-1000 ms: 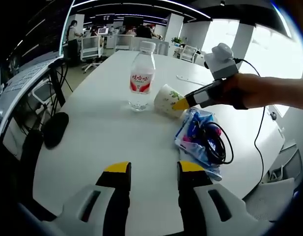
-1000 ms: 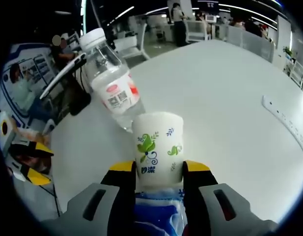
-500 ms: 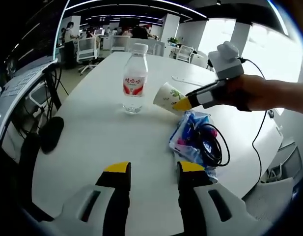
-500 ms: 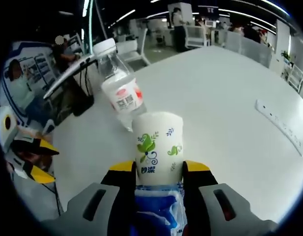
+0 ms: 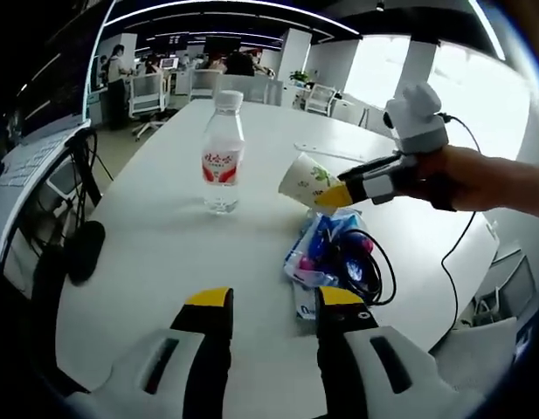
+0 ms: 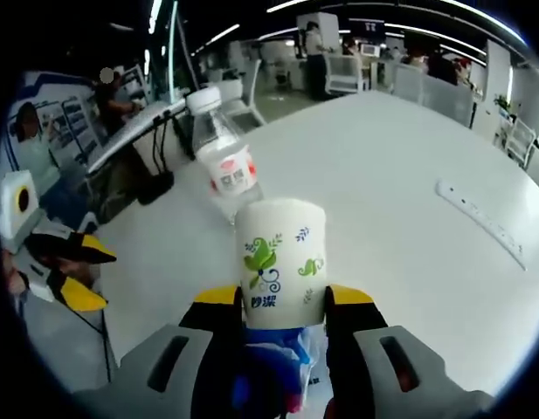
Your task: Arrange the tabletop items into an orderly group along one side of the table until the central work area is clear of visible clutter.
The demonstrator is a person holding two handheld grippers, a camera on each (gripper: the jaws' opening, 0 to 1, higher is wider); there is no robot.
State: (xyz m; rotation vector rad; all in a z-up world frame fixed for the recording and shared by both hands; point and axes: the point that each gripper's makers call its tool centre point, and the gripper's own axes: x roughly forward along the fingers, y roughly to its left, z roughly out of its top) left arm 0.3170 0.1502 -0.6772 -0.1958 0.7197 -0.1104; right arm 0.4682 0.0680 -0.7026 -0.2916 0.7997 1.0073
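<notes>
Left gripper view
- My left gripper (image 5: 273, 305): jaws apart, nothing between them, low over bare white table (image 5: 164, 253).
- Water bottle (image 5: 222, 151): upright, white cap, red label, mid-table, apart from other items.
- Paper cup (image 5: 304, 181): tipped on its side, clamped in my right gripper (image 5: 337, 194), which enters from the right w/ my hand (image 5: 466, 179) behind it. Cup is off the table, above the bag; bottle is well to its left.
- Blue plastic bag (image 5: 326, 257): lies on table just below the cup, crumpled, pink bits showing through.
- Black cable (image 5: 369, 266): coiled on top of the bag, right part.
- Power strip (image 5: 326, 153): white, flat on table beyond the cup.
- Black object (image 5: 81, 251): at left table edge; can't tell what it is.

Right gripper view
- My right gripper (image 6: 273, 301): jaws closed on paper cup (image 6: 279, 262), one jaw each side; green leaf print faces camera.
- Blue plastic bag (image 6: 273, 371): directly under the cup, between the jaw bases.
- Water bottle (image 6: 224, 161): upright, beyond the cup to the left.
- Power strip (image 6: 479, 223): far right on table (image 6: 383, 166).
- My left gripper (image 6: 72, 271): at left edge, yellow tips spread apart.
</notes>
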